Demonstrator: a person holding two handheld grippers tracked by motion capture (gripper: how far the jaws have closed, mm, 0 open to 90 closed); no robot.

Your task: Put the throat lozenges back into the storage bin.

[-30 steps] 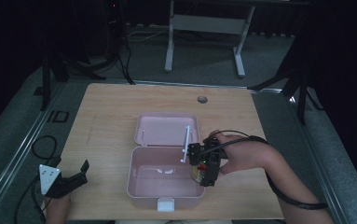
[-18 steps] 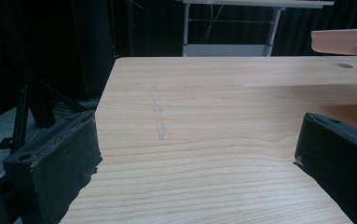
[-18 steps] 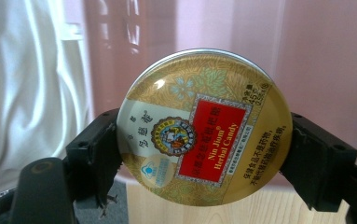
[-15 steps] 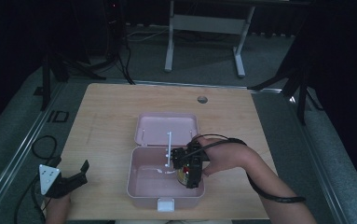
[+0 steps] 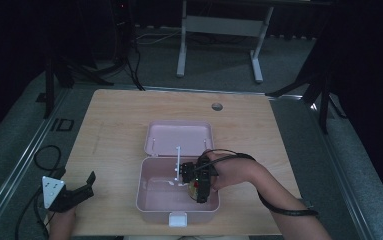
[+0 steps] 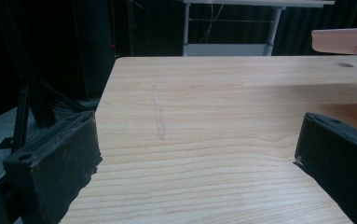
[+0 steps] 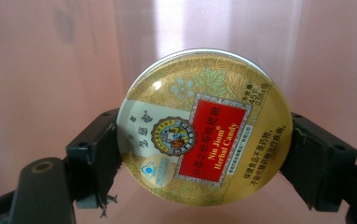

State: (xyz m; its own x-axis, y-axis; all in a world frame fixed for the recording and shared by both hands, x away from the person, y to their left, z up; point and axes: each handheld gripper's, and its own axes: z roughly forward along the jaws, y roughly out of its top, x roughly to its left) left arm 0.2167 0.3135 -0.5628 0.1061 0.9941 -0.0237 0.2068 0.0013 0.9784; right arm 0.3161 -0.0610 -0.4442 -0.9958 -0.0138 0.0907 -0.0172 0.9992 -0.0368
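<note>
right gripper (image 5: 200, 189) clamps a round candy tin (image 7: 204, 127) inside the pink box (image 5: 151, 202) at lower centre (open lid (image 5: 179, 137) just behind); left gripper (image 5: 76, 192), jaws wide, sits at lower left.

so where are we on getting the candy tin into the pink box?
Done: pink box lies open on the table, lid flat behind it. In hand: right gripper is down inside the box, jaws clamped on the round candy tin. Left: release the tin, withdraw, probably close the lid. Left gripper sits open, idle.

Glossy printed metal candy tin (image 7: 204, 128), smooth pink plastic box (image 5: 151, 197), matt pale wood-grain table (image 5: 114, 120), matt black tongs (image 7: 204, 154)
</note>
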